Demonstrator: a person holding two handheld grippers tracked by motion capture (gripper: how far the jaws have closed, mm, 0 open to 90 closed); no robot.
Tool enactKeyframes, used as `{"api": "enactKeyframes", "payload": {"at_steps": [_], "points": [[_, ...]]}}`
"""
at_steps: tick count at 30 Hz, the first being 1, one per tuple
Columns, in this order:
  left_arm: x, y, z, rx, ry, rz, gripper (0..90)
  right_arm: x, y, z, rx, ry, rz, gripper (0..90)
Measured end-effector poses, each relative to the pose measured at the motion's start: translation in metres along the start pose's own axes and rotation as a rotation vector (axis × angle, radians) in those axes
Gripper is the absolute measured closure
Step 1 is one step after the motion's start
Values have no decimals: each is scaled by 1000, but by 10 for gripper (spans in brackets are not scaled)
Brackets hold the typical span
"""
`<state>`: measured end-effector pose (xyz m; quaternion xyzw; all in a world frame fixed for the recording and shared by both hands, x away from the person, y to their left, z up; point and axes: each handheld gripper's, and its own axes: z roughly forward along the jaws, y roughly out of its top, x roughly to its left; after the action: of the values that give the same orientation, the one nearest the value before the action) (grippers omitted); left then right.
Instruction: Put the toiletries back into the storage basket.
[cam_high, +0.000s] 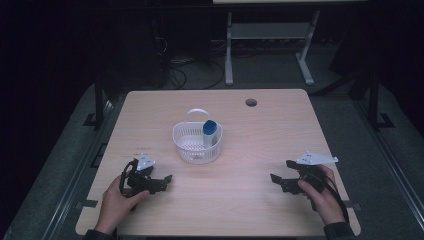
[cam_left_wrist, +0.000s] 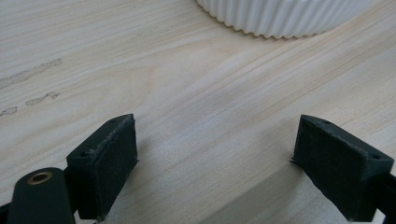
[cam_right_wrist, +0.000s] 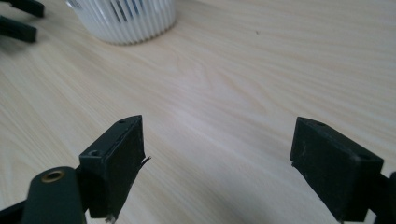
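Observation:
A white slatted basket (cam_high: 196, 144) with a handle stands mid-table, and a white bottle with a blue cap (cam_high: 209, 132) is upright inside it. My left gripper (cam_high: 161, 176) rests low on the wooden table (cam_high: 260, 130), front left of the basket, open with nothing between its jaws. In the left gripper view (cam_left_wrist: 219, 154) the basket's base (cam_left_wrist: 280, 16) lies just ahead. My right gripper (cam_high: 281, 170) sits at the front right, also open and holding nothing. The right gripper view (cam_right_wrist: 217, 158) shows the basket (cam_right_wrist: 126, 18) farther off, with the left gripper's jaws (cam_right_wrist: 18, 23) beside it.
A round cable hole (cam_high: 251, 102) sits near the table's far edge. Behind the table stand a white desk frame (cam_high: 270, 45) and loose cables (cam_high: 185, 70) on the dark floor. Bare wood stretches between the two grippers.

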<state>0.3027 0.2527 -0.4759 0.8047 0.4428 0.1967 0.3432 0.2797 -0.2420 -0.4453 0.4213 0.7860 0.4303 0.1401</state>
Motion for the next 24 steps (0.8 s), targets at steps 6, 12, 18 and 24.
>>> {"api": "enactKeyframes", "payload": {"at_steps": [6, 12, 18, 24], "points": [[0, 0, 0, 2, 0, 2, 126, -4, -12, 0, 49, -47, -7, 170], [0, 0, 0, 2, 0, 2, 126, -6, -21, -1, 89, -82, -19, 170], [0, 0, 0, 2, 0, 2, 126, -11, -31, 3, 145, -132, -35, 170], [0, 0, 0, 3, 0, 3, 127, -12, -35, 5, 151, -137, -34, 166]]}}
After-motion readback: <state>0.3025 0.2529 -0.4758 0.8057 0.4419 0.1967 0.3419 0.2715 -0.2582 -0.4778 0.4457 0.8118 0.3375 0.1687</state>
